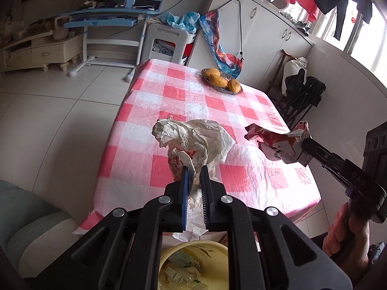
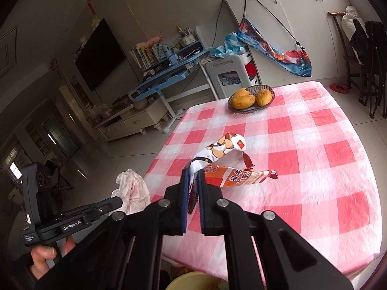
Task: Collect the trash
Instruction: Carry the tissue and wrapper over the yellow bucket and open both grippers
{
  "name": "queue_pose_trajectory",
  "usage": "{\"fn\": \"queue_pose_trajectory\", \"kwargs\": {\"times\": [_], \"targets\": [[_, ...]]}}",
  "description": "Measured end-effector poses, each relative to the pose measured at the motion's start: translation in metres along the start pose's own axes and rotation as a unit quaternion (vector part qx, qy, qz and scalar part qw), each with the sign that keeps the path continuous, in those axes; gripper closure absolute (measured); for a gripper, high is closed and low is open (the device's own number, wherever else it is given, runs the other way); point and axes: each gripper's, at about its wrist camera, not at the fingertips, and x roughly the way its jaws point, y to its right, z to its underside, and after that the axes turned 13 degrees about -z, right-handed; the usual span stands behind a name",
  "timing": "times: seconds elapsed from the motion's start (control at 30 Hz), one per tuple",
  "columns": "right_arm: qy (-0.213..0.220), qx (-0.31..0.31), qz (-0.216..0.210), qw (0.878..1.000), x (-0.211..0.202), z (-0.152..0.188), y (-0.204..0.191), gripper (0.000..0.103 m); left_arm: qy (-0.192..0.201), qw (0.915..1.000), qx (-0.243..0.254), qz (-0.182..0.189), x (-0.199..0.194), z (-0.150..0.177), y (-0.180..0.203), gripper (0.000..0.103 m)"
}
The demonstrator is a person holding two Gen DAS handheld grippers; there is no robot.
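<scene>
You are mid-carry: your left gripper [image 1: 195,169] is clamped on the crumpled paper [image 1: 193,137], your right gripper [image 2: 192,172] on the wrapper [image 2: 227,166], both above the table [image 1: 266,178]; next, release over the bin [image 1: 193,265].

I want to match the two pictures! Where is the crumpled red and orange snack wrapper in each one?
Left wrist view: crumpled red and orange snack wrapper at right, pinched by right gripper.
Right wrist view: centre, between the near jaws.
Shared landmark: basket of yellow mangoes.
</scene>
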Motion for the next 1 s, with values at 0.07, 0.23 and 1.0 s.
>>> {"fn": "queue_pose_trajectory", "kwargs": {"times": [0.07,0.23,1.0], "targets": [[0.002,-0.004,-0.009,1.0,-0.01,0.01,-0.008,0.095,0.001,1.0,-0.004,0.0,-0.009,0.011,-0.004,0.093],[-0.01,-0.022,-0.027,0.999,-0.031,0.034,-0.033,0.095,0.011,0.9999,0.002,-0.005,-0.026,0.028,-0.005,0.093],[-0.229,0.017,0.018,0.973,-0.009,0.154,-0.058,0.053,0.017,0.9999,-0.005,0.0,-0.042,0.038,-0.011,0.093]]}}
